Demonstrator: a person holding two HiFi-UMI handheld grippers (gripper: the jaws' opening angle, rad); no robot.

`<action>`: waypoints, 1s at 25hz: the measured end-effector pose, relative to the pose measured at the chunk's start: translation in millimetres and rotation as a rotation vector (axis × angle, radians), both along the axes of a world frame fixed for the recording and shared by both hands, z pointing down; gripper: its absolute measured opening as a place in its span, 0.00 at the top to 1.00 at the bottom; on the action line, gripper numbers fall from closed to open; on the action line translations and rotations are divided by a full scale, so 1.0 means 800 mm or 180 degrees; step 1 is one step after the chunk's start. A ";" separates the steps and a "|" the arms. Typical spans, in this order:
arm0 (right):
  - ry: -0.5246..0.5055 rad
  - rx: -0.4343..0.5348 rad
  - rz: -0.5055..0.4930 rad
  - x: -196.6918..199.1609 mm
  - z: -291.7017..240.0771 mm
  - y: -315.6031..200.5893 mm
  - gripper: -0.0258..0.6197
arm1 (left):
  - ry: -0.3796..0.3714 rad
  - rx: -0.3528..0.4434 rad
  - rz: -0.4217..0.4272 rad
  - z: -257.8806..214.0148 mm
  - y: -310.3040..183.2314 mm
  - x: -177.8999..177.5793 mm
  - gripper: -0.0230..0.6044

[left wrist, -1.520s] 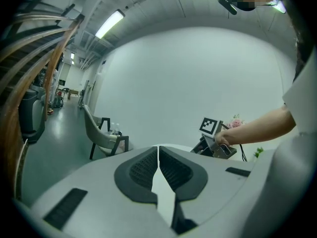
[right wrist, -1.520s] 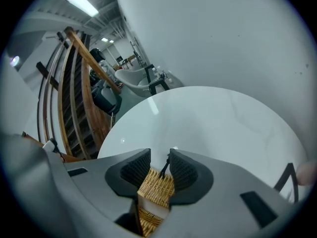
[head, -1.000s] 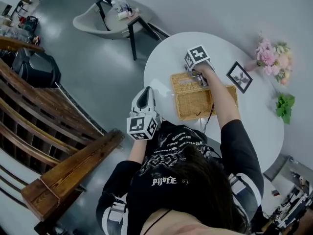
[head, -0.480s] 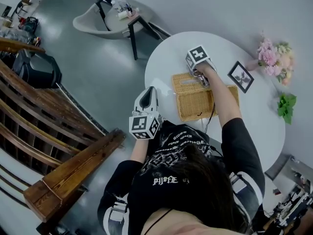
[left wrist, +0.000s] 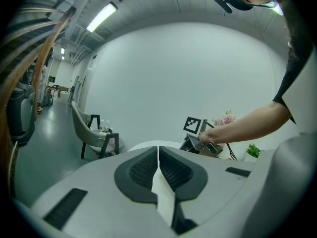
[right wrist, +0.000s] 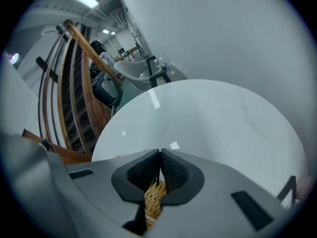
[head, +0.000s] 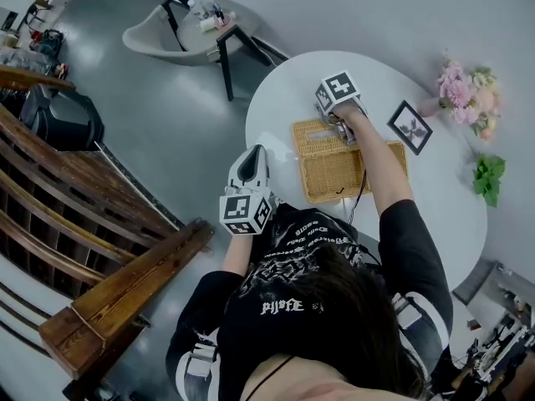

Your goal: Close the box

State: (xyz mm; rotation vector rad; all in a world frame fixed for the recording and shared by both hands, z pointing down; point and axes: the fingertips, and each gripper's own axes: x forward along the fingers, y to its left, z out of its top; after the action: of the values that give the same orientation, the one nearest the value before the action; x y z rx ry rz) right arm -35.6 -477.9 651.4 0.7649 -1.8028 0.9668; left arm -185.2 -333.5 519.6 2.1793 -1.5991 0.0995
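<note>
Found the right hand-held gripper (head: 338,125) tipped steeply down at the far edge of the wicker box (head: 334,178), its jaws having just been closing and now nearly together, pinched on a thin dark strip (right wrist: 160,165) with wicker weave right beneath the pads. Read the box as lying on the round white worktop (head: 280,98), directly under that hand-held gripper and stretching back from it toward the person, with its long side seemingly running across the line of the right forearm. Found the left hand-held gripper (head: 252,154) with jaws together and nothing between them, held near level off the worktop's edge, the box well ahead of it and to its right. Judged the right hand-held gripper the nearer by far, so any closing swing would likely start there.
</note>
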 end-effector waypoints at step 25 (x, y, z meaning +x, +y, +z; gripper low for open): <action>-0.0359 0.1237 -0.0111 0.005 -0.146 0.017 0.90 | 0.0031 0.0097 0.0226 -0.001 0.032 0.037 0.92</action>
State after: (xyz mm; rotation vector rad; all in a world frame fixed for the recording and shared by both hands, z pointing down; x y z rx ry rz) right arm -31.7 -464.6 535.0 0.9260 -2.1287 0.6530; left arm -155.6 -307.5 518.9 2.2568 -1.5277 0.0860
